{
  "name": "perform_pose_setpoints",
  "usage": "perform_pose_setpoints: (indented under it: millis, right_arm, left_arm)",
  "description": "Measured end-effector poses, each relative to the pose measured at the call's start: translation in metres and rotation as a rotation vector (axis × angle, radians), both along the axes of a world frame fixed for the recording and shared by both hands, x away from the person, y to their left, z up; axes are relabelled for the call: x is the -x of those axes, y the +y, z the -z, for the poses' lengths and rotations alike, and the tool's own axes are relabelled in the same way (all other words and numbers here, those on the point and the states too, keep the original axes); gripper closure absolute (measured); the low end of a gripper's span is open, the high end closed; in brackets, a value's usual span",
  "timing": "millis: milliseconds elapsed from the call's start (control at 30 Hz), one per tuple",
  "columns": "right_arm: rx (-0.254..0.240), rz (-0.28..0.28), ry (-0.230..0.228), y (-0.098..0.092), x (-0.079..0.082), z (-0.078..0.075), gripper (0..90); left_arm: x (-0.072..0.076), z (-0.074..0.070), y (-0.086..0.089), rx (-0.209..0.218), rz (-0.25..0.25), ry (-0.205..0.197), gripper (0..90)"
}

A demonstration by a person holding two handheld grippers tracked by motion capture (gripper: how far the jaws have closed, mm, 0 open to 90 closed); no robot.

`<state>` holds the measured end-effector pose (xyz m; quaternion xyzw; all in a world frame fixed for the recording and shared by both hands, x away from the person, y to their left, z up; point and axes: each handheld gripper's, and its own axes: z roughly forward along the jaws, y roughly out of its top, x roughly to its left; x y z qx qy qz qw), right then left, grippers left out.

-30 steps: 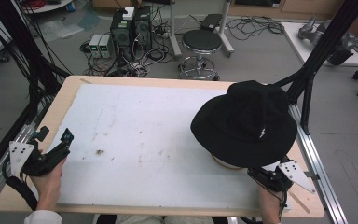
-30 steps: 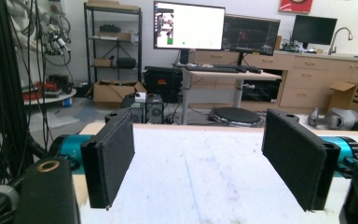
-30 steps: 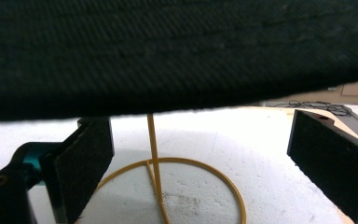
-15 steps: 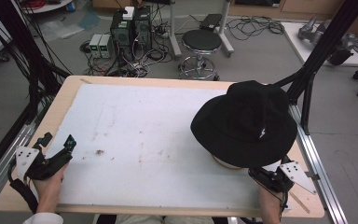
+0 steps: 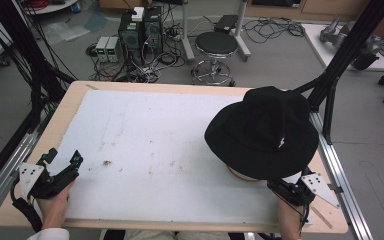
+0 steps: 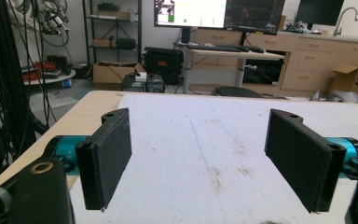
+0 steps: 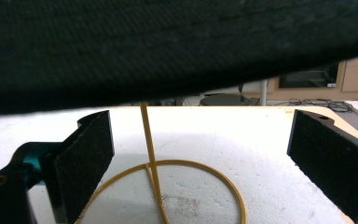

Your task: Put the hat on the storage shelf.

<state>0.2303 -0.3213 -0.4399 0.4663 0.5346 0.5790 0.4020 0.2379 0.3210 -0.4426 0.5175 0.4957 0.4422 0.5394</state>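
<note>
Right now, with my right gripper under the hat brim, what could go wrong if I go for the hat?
The black hat sits on a thin yellow wire stand, which looks light. The open right gripper points at that post from under the brim; pushing forward could knock the stand over. The hat is near the table's right edge, so a tipped hat might slide off. The soft brim may fold in the jaws and slip. The left gripper is too far away to steady anything.

A hat (image 5: 262, 131) is sitting on a wire stand (image 7: 151, 161) near the table's (image 5: 75, 100) right edge. The right gripper (image 5: 284, 187) is lying just before the stand, the left gripper (image 5: 62, 159) at the near left corner.
</note>
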Motion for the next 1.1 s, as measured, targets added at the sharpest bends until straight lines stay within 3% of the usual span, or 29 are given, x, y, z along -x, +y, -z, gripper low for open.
perform_pose_setpoints:
  millis: [367,1100]
  right_arm:
    - [0.003,0.011,0.013,-0.0022,0.002,0.0008,6.2]
    - [0.005,-0.01,0.028,-0.0026,0.0011,0.0014,6.2]
  left_arm:
    - [-0.0035,0.0005,0.004,0.039,0.002,-0.001,23.2]
    - [-0.0012,0.0008,0.0075,0.059,-0.02,0.005,23.6]
